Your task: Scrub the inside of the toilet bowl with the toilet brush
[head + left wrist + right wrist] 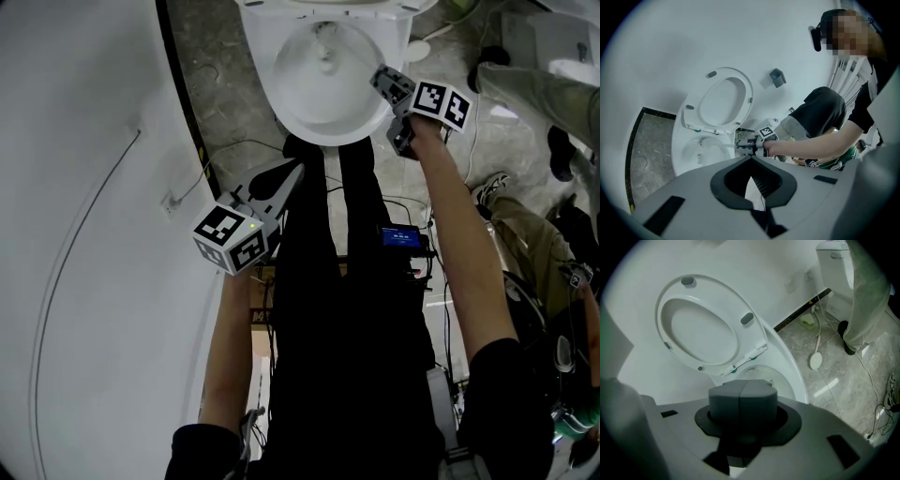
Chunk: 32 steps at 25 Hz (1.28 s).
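Note:
The white toilet bowl (292, 122) stands at the top centre of the head view, with its seat and lid (723, 99) raised against the wall. My right gripper (382, 82) hovers over the bowl's right rim, shut on the white handle of the toilet brush (720, 146). That handle runs from it down into the bowl (689, 154). In the right gripper view the two pads (743, 397) meet with the bowl (787, 380) just beyond them. My left gripper (292, 174) hangs lower, in front of the bowl, pointed at it and shut on nothing.
A curved white wall (84, 187) fills the left side. Cables trail over the marble floor (225, 103). Another person's legs (530, 89) stand at the right. A round white object (815, 361) lies on the floor near a second toilet (833, 268).

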Each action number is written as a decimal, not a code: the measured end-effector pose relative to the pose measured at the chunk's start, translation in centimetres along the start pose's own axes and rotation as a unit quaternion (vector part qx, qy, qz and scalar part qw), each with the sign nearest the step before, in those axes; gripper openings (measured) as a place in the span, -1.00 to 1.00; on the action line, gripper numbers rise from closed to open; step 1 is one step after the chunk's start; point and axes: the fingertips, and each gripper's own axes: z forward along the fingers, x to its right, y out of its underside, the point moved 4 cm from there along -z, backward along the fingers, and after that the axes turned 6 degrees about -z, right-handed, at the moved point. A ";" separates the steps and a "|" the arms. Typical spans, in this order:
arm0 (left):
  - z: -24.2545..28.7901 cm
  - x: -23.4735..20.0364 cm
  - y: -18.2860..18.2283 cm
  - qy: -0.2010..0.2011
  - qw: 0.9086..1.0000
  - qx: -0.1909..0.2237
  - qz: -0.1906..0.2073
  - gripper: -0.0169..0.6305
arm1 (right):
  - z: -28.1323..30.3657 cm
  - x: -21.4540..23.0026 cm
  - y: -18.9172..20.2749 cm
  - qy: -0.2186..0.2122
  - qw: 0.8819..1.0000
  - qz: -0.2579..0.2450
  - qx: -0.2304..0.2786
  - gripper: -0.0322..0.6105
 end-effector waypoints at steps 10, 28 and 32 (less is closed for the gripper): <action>-1.2 -0.2 0.4 -0.005 1.000 0.001 -0.003 -0.92 | 2.4 -3.4 1.1 -0.017 0.999 -0.030 -0.024 -0.40; -0.5 -0.2 0.9 0.002 1.000 -0.010 -0.003 -0.92 | 3.8 -6.2 6.7 -0.027 0.984 -0.136 -0.107 -0.40; -0.1 0.0 0.9 0.007 1.000 -0.013 0.000 -0.92 | 3.5 -6.2 8.0 -0.024 0.977 -0.171 -0.128 -0.40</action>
